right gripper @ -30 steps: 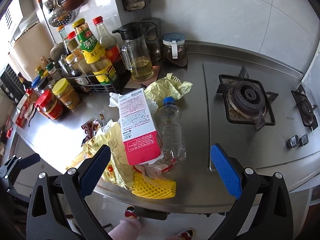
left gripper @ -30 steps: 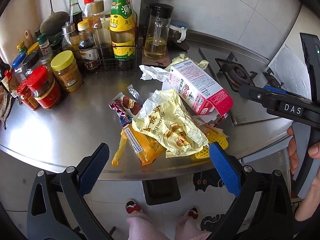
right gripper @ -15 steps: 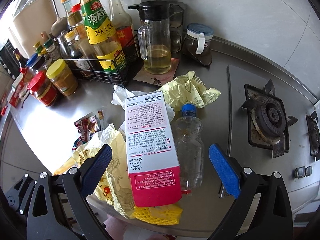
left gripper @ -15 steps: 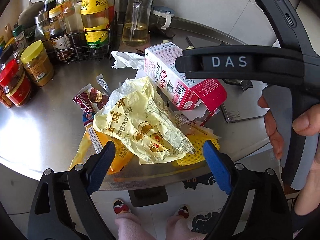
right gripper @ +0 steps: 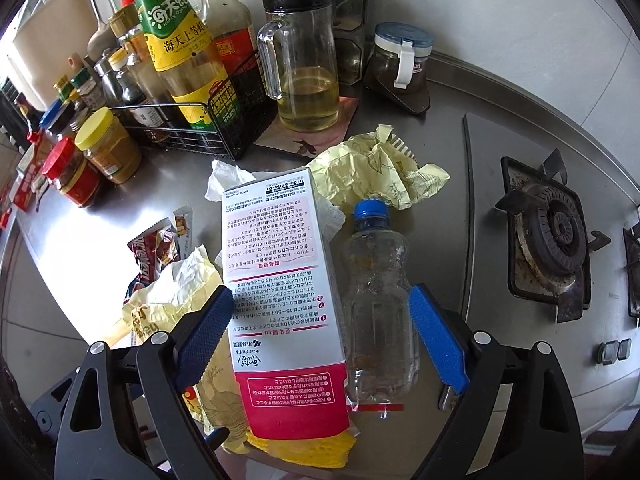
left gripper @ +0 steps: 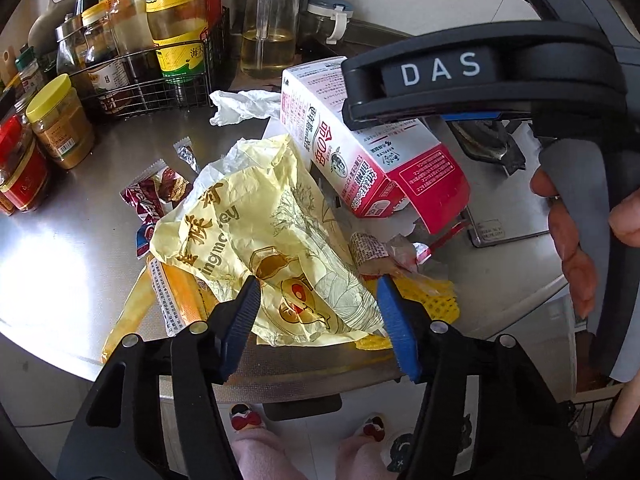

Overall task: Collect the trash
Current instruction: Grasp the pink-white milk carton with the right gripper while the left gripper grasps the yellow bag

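Note:
A trash pile lies at the steel counter's front edge. My left gripper [left gripper: 318,312] is open, its blue pads on either side of the near end of a crumpled yellow paper bag [left gripper: 264,240]. My right gripper [right gripper: 320,328] is open and straddles a pink and white carton [right gripper: 276,272] and an empty clear bottle with a blue cap [right gripper: 376,300] that lie side by side. The carton [left gripper: 360,156] also shows in the left wrist view, under the right gripper's body. A yellow foam net [right gripper: 304,446], an orange wrapper [left gripper: 180,300] and snack wrappers [left gripper: 156,192] lie around.
A wire rack of sauce bottles [right gripper: 192,80], an oil jug [right gripper: 300,64] and jars [left gripper: 60,124] stand at the back and left. A gas burner [right gripper: 548,232] is on the right. Crumpled yellow paper [right gripper: 380,172] and a white tissue [left gripper: 244,106] lie behind the carton.
Both grippers moved forward and down onto the pile. The left pads narrowed around the yellow bag. The right pads narrowed around the carton and bottle.

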### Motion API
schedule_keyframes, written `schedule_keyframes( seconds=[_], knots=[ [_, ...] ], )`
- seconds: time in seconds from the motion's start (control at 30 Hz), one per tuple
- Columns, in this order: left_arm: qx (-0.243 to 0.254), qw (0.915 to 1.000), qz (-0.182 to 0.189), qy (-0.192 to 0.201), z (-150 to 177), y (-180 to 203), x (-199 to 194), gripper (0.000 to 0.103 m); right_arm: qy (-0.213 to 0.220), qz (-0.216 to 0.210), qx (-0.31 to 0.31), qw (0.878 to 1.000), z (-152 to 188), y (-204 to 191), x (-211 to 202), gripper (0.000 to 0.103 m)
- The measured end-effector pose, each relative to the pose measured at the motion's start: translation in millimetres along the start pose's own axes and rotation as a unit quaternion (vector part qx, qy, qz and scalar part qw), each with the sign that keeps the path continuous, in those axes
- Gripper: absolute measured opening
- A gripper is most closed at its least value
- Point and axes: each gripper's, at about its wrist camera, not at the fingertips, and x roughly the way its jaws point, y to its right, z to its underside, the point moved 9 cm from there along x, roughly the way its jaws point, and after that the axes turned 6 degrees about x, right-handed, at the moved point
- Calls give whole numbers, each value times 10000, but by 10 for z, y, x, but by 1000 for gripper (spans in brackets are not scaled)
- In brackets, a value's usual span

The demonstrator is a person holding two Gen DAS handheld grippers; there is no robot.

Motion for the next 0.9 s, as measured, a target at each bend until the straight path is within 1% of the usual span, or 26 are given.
schedule_keyframes(
  seconds=[0.03,0.07,0.1,0.13,0.2,0.23,0.3,0.37,0.4,0.47,0.57,0.67,0.87,0.9],
  knots=[
    [0,10000,-17,-7,-3,-15,8,51,35,-125,27,9999,-8,-25,-26,87],
    [2,10000,-26,-13,-2,-26,16,46,38,-101,10,9999,-13,-33,-35,87],
    [-7,10000,-22,-29,5,-40,20,40,31,49,-34,10000,-16,-19,-25,87],
    [-31,10000,4,-41,9,-50,26,38,27,155,-64,9999,-17,-3,-10,87],
    [-70,10000,60,-30,14,-65,17,26,-71,172,-49,9998,6,29,43,87],
    [-69,9999,68,-26,21,-71,12,24,-109,213,-33,9997,19,52,69,87],
    [-58,9999,97,-38,50,-64,6,9,-110,308,18,9995,32,118,106,88],
    [-76,9999,140,-8,59,-72,-2,7,-118,266,114,9995,42,169,133,93],
    [-88,9998,166,13,62,-77,-7,5,-133,239,148,9995,46,188,147,94],
    [-113,9997,215,76,62,-68,-32,4,-175,225,215,9994,56,233,184,95],
    [-97,9996,207,182,42,-76,-62,2,-228,304,282,9989,67,312,244,96],
    [-108,9995,243,197,33,-97,-66,2,-299,275,294,9987,86,315,308,99],
    [-96,9993,253,253,-9,-105,-72,2,-401,403,248,9981,150,337,472,98],
    [-101,9993,250,270,-14,-106,-77,2,-377,434,251,9980,146,348,475,96]
  ],
)
